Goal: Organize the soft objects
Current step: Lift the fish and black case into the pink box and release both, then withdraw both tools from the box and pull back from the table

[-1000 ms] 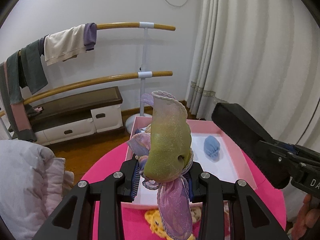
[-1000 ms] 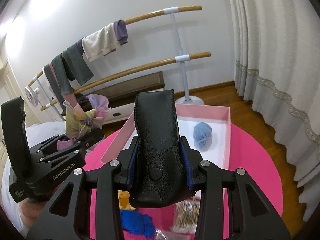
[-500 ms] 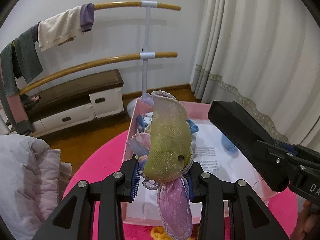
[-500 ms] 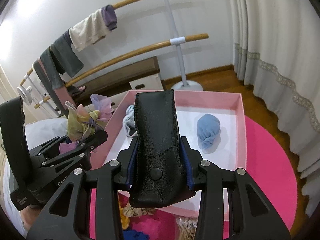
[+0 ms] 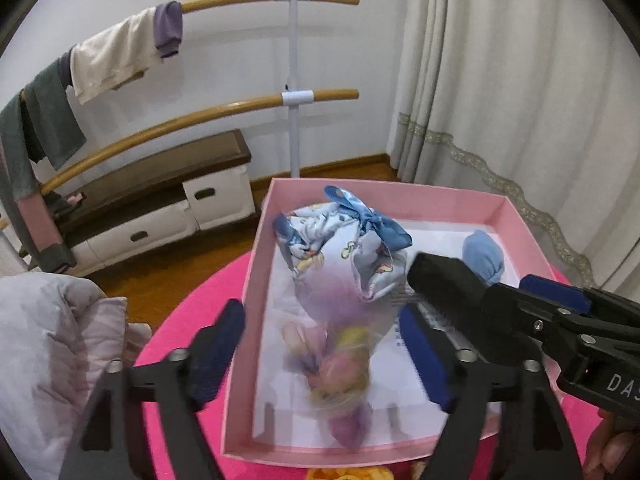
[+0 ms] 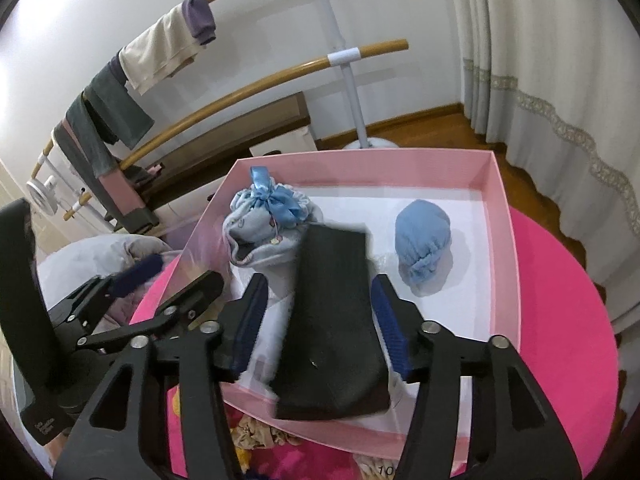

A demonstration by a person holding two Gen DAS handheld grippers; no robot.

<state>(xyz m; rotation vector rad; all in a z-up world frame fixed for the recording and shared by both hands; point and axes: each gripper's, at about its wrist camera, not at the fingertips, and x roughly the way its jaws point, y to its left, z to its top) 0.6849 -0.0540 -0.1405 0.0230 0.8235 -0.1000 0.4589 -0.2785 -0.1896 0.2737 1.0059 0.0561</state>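
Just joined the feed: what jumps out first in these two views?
The pink box on the bright pink table. Both grippers are opening over it: the left gripper above a blurred pastel hair bow, the right gripper around a black leather pouch.

The yellow-and-purple gauzy fabric bow [image 5: 340, 360] is motion-blurred; the black leather pouch [image 6: 332, 320] hides the pink box's [image 6: 502, 240] floor.

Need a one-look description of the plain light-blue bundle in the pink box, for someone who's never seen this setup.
Start at the round pink table and the open pink box on it. On the box's white floor, toward its far right corner, lies the light-blue bundle, apart from the rest. It is one plain blue with a gathered, ruffled end, unlike the printed pouch with its satin bow or the flat black case.
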